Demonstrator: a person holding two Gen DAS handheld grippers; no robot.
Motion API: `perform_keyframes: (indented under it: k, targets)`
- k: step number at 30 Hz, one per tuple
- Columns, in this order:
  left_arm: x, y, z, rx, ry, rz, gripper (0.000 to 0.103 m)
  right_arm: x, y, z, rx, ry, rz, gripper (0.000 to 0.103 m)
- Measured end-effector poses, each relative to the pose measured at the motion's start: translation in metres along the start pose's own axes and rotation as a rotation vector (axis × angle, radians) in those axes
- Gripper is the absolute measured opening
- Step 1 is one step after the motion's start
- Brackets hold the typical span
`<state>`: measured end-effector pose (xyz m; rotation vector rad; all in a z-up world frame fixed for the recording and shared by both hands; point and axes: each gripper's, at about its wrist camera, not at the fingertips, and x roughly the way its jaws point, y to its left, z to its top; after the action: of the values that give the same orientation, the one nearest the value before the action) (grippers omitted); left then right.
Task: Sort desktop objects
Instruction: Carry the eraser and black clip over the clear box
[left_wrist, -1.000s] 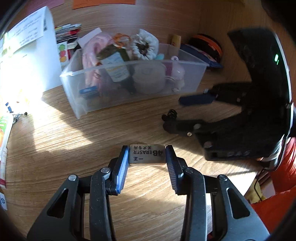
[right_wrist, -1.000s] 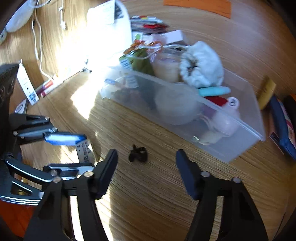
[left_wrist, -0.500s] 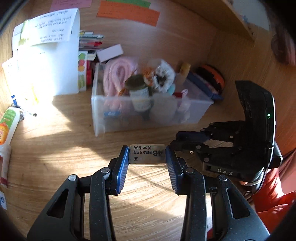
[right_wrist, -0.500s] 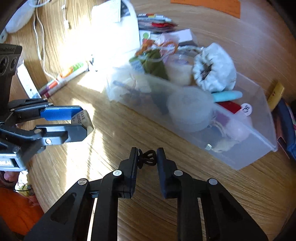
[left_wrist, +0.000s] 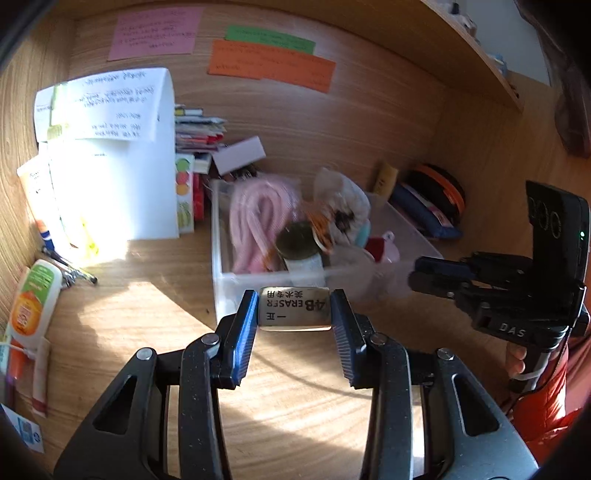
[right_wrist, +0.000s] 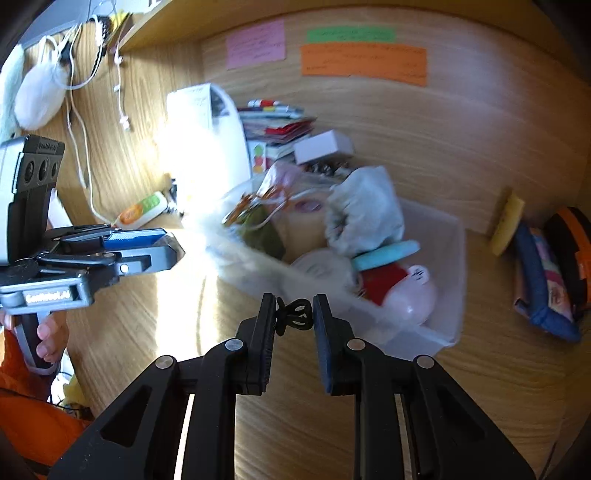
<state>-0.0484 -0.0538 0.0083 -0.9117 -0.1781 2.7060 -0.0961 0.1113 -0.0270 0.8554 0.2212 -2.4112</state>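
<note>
My left gripper (left_wrist: 294, 309) is shut on a grey 4B eraser (left_wrist: 294, 308) and holds it in the air in front of the clear plastic bin (left_wrist: 217, 236). Between the pads of my right gripper (right_wrist: 294, 314) sits a small black clip (right_wrist: 294, 314), gripped and lifted above the desk just before the bin (right_wrist: 451, 254). The bin is crowded with a pink cord (left_wrist: 255, 218), a white pouch (right_wrist: 365, 212), a jar and other small items. Each gripper shows in the other's view: the right one (left_wrist: 436, 275) at the right, the left one (right_wrist: 162, 247) at the left.
A white paper stand (left_wrist: 110, 155) and stacked booklets (left_wrist: 197, 129) stand behind the bin at the left. Tubes and pens (left_wrist: 33, 299) lie along the desk's left side. A blue pouch (right_wrist: 543, 280), an orange-black case (right_wrist: 570, 251) and a yellow piece (right_wrist: 508, 225) sit at the right by the wall.
The right gripper closed on the black clip on the desk and lifted it. Both grippers rose with their loads and now face the bin from higher up.
</note>
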Motion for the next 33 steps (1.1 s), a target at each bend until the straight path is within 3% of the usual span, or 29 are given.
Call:
perform_keyframes:
  k: [7,23,28,33]
  targets:
    - [0.006,0.009,0.016,-0.001,-0.029,0.037,0.039,0.001,-0.014,0.010,0.013,-0.016,-0.017,0.018]
    - [0.033,0.028,0.025,-0.041,-0.012,0.058,0.039,0.031,-0.043,0.014,0.098,0.020,-0.020,0.018]
    - [0.041,0.031,0.023,-0.062,0.025,0.042,0.052,0.032,-0.041,0.014,0.089,0.014,-0.037,0.019]
    - [0.042,0.036,0.020,-0.089,0.034,0.039,0.054,0.031,-0.044,0.013,0.092,0.001,-0.112,0.049]
